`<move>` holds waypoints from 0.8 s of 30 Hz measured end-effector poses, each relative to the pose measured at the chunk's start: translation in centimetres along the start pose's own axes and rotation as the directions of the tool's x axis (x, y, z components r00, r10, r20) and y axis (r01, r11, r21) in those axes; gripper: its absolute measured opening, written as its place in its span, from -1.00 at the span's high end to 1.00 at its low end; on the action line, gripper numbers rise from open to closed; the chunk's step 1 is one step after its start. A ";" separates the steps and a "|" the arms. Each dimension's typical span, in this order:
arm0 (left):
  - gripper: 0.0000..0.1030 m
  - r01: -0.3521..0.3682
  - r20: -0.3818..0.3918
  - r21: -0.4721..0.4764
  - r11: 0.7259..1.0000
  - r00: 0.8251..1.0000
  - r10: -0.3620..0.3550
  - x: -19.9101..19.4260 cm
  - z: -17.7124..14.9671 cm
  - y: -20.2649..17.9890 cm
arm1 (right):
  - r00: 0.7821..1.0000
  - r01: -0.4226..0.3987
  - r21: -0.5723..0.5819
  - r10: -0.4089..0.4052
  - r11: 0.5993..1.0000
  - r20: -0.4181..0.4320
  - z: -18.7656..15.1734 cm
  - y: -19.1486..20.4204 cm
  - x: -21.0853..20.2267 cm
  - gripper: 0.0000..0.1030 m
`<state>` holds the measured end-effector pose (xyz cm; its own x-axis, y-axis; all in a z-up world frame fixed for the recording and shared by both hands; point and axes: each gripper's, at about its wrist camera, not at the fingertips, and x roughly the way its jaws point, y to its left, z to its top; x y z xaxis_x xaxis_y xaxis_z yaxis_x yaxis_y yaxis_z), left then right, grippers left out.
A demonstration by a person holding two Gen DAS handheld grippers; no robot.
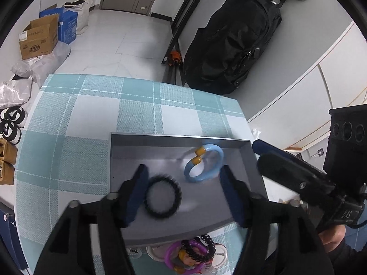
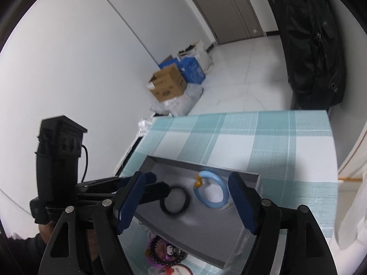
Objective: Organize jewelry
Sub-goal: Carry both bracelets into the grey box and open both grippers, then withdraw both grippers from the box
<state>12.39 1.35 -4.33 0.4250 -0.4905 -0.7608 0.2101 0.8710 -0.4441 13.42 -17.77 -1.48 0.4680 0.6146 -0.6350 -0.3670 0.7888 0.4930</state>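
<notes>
A grey tray [image 1: 174, 140] [image 2: 183, 236] sits on the checked tablecloth. In it lie a black beaded bracelet [image 1: 162, 196] [image 2: 176, 200] and a light blue bangle with amber ends [image 1: 204, 166] [image 2: 212, 189]. My left gripper [image 1: 184, 192] is open and empty above the tray, its fingers to either side of the two pieces. My right gripper [image 2: 185, 202] is open and empty above the tray's near right side; it also shows in the left wrist view [image 1: 286, 167]. More jewelry, a purple ring and black beads [image 1: 191, 253] [image 2: 164, 255], lies on a white dish in front of the tray.
The teal and white tablecloth [image 1: 75, 142] [image 2: 286, 151] covers the table. A black backpack [image 1: 231, 43] stands past the far edge. Cardboard and blue boxes [image 1: 41, 36] [image 2: 169, 84] stand on the floor by the wall. Shoes [image 1: 9, 128] lie at left.
</notes>
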 end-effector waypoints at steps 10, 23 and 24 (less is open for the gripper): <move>-0.26 -0.060 0.078 0.041 0.997 0.995 0.057 -1.8 -0.5 -1.2 | 0.997 0.039 -0.016 -0.037 0.999 0.074 -0.3 0.4 -2.2 -0.61; -0.28 -0.165 0.169 0.003 0.986 0.972 0.162 -5.0 -3.5 -1.4 | 0.989 0.088 -0.048 -0.081 0.995 0.128 -3.5 2.2 -5.5 -0.91; -0.28 -0.184 0.174 0.006 0.983 0.968 0.180 -5.2 -3.8 -1.4 | 0.988 0.090 -0.058 -0.082 0.994 0.130 -3.8 2.4 -5.6 -0.91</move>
<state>6.55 2.59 -1.53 0.6022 -0.3126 -0.7345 0.1338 0.9466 -0.2932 6.85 -19.36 1.03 0.5968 0.5431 -0.5906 -0.3692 0.8394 0.3988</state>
